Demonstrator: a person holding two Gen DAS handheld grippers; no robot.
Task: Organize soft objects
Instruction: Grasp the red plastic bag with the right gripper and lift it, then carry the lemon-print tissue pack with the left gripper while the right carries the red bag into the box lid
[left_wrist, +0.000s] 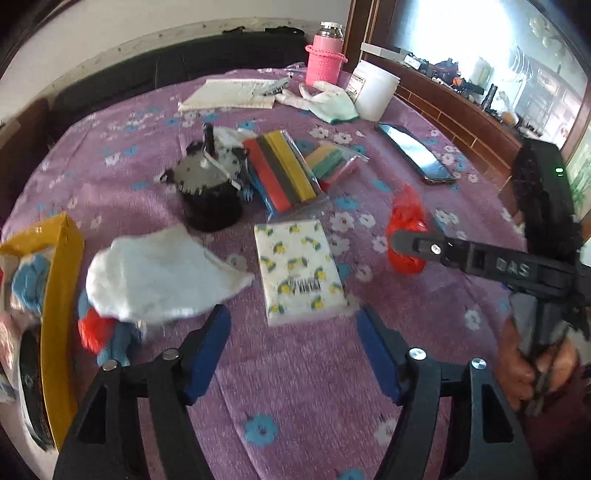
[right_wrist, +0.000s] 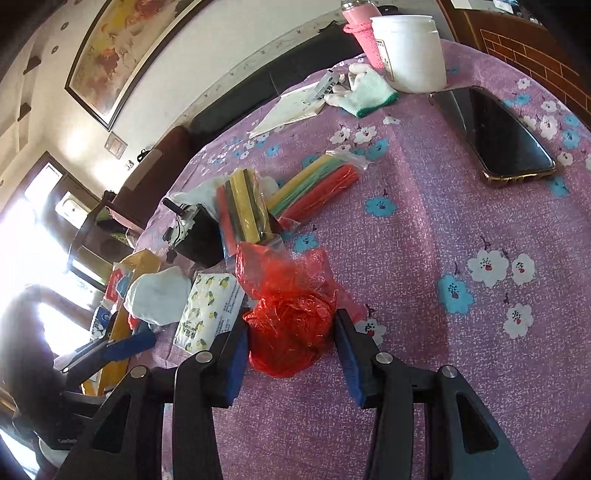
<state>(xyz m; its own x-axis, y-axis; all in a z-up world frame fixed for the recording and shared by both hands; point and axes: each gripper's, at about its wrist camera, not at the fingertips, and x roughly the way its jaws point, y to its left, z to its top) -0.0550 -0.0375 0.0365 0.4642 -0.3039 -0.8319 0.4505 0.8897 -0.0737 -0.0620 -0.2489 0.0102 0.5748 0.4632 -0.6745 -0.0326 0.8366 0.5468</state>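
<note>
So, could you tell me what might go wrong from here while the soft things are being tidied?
The right gripper grips only crinkly folds of the red plastic bag, so the bag might slip out when lifted. Its loose upper part lies against the bag of coloured strips and could drag it. The open left gripper hovers between the white cloth and the lemon-print tissue pack, so it may nudge the wrong one.

Left gripper (left_wrist: 291, 350) jaws apart; right gripper (right_wrist: 291, 354) jaws clamped.

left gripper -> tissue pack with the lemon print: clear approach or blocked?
Probably yes. The left gripper is open with nothing between its pads, and the tissue pack lies flat on the tablecloth just ahead of it, uncovered; the white cloth sits off to the side.
</note>
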